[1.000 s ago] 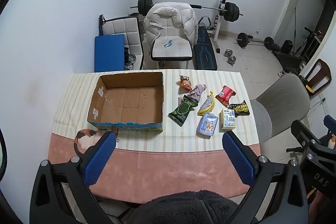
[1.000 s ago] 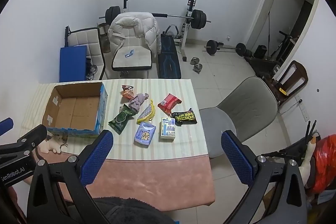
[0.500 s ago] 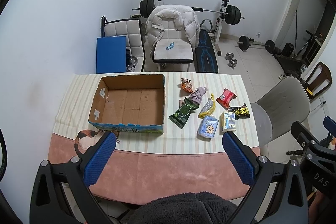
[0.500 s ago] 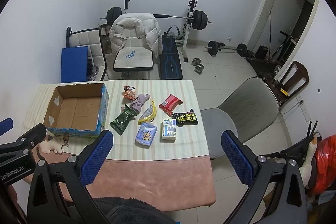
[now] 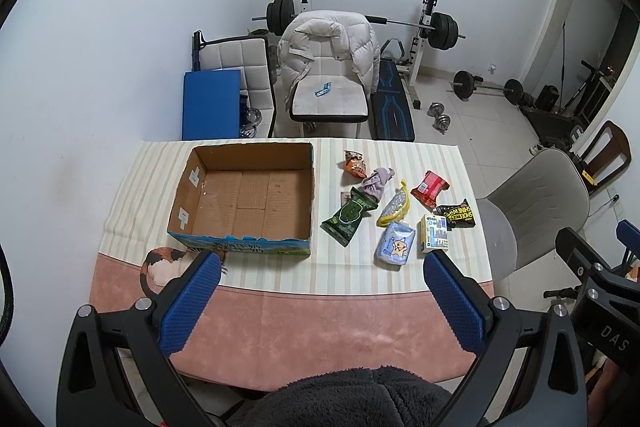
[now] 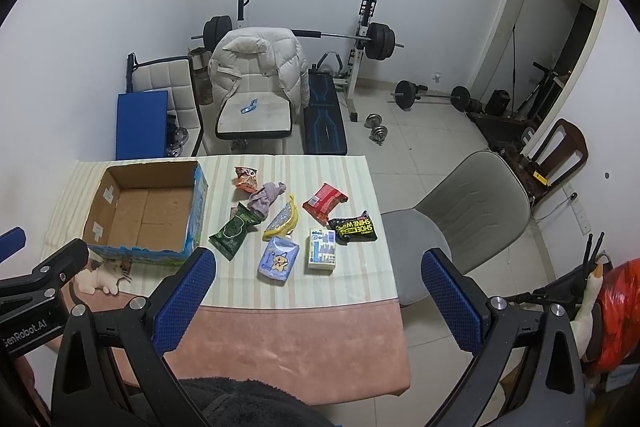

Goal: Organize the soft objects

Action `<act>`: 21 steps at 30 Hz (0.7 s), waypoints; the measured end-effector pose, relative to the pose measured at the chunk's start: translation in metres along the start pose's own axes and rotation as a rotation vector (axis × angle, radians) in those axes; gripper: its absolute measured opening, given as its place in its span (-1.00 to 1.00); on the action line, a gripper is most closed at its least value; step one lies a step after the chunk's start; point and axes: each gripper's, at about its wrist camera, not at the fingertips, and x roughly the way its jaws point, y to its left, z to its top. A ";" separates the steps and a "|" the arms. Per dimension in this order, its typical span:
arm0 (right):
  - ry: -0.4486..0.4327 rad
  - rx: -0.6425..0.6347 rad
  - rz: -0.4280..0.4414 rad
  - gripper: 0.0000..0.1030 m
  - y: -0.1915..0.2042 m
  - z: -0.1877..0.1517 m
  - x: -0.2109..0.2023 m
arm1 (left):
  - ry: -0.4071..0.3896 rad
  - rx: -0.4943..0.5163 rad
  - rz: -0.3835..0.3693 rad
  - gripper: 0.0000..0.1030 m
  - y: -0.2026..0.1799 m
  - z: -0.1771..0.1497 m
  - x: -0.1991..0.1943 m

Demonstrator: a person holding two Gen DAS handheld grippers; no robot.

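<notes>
Both grippers are hovering high above the table (image 5: 280,319) on the near side of the cardboard box (image 5: 244,201), and neither is touching anything. The left gripper (image 5: 320,291) is standing with its blue fingers spread wide and nothing between them; the right gripper (image 6: 316,291) is likewise released and carrying nothing.

The things to sort are lying in a loose cluster just right of the box, which is sitting open with nothing visible inside. Counting them: one orange snack packet (image 5: 355,163) level with the box's far right corner, one purple cloth bundle (image 5: 376,183) overlapping one dark green pouch (image 5: 348,217), one banana-shaped yellow pouch (image 5: 396,205), one red packet (image 5: 430,188), one black and yellow packet (image 5: 458,215), one light blue tissue pack (image 5: 396,247) and one small white and blue carton (image 5: 434,233) toward the box's near right. That is making eight. One plush cat toy (image 5: 164,263) is also lying against the box's near left corner, partly hidden by the left finger.

All of these are looking light and yielding. The cloth is likely bunching and sagging, so pinching its thick middle is seeming safest. The foil packets are probably slippery and crinkly, so a grip across a flat middle or sealed edge is suiting them. The carton is looking stiffer, best squeezed gently across its narrow sides
</notes>
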 end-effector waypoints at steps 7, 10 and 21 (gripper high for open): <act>-0.010 0.000 -0.002 1.00 0.000 0.000 0.001 | -0.003 -0.001 -0.004 1.00 0.001 0.002 -0.001; -0.010 0.000 -0.003 1.00 0.001 0.001 0.001 | -0.006 0.000 -0.004 1.00 0.001 0.005 -0.002; -0.017 0.006 -0.004 1.00 -0.001 0.001 -0.001 | -0.019 0.014 -0.003 1.00 -0.001 0.004 -0.002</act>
